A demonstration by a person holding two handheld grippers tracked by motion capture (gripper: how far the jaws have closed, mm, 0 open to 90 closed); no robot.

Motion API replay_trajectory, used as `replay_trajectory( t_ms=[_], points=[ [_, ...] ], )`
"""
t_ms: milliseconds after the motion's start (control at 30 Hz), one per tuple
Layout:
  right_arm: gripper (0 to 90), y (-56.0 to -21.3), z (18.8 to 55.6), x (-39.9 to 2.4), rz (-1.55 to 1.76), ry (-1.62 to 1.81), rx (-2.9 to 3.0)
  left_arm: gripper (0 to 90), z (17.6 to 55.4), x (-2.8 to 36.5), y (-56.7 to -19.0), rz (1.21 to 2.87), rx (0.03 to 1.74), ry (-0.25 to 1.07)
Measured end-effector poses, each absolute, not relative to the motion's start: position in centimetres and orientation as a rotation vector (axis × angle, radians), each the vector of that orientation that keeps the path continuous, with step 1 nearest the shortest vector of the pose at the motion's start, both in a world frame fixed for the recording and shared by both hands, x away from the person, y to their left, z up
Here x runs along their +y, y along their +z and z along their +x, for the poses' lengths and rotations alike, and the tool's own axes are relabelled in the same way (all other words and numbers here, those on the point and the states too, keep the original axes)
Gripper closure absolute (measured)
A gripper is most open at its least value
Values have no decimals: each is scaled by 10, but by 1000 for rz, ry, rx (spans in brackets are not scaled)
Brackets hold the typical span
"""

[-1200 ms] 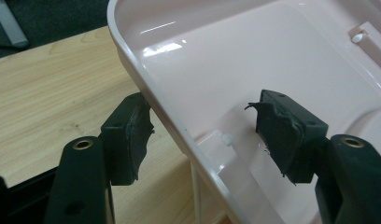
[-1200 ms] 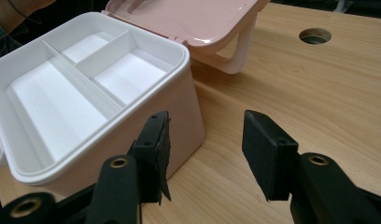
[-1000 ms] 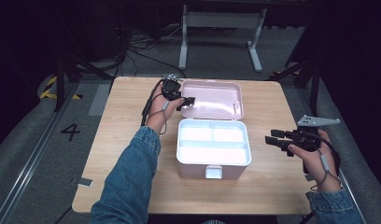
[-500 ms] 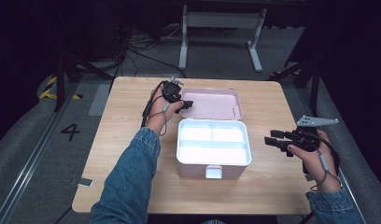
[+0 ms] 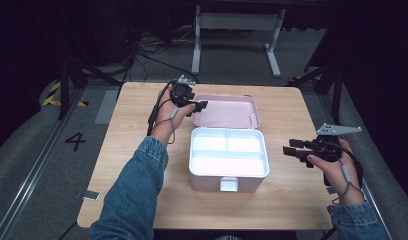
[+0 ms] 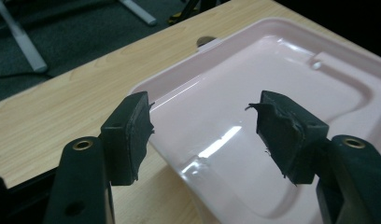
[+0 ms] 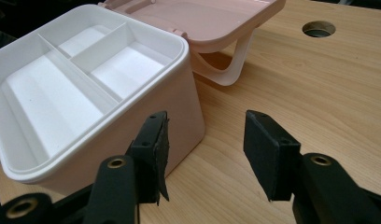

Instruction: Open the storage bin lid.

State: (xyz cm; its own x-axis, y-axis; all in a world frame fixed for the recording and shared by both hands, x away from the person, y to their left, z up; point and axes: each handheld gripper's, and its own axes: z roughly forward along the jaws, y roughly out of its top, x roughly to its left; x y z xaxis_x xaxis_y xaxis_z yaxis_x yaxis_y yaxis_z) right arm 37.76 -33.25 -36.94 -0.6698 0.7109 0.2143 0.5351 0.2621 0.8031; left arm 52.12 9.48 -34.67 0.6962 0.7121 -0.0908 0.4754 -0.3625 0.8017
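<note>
Left gripper (image 5: 199, 105), jaws spread, we are holding over the near-left corner of the pink lid (image 5: 227, 111); right gripper (image 5: 292, 149), also spread, we are keeping well off.

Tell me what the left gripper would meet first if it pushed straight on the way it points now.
Probably the pink lid of the open box: the left gripper has its jaws apart, straddling the lid's near corner, though how far the rim still lies ahead is unclear.

I've got a pink storage box (image 5: 228, 162) sitting mid-table, lid (image 5: 227, 111) flipped fully open toward 12 o'clock and lying back behind it. Inside there's a white tray (image 7: 72, 79) (two small compartments at 12, one long one at 6), all empty.
</note>
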Motion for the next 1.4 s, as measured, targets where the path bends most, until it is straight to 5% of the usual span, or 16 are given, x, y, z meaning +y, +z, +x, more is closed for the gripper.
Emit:
replay_trajectory(
  t_ms=[633,1400],
  points=[
    [501,-369,383,-333,1178,1362,2335,349,433,143,-308,1993,785,382],
    [457,-360,404,-343,1201,1237,2339,346,380,218,-345,2067,926,463]
  ],
)
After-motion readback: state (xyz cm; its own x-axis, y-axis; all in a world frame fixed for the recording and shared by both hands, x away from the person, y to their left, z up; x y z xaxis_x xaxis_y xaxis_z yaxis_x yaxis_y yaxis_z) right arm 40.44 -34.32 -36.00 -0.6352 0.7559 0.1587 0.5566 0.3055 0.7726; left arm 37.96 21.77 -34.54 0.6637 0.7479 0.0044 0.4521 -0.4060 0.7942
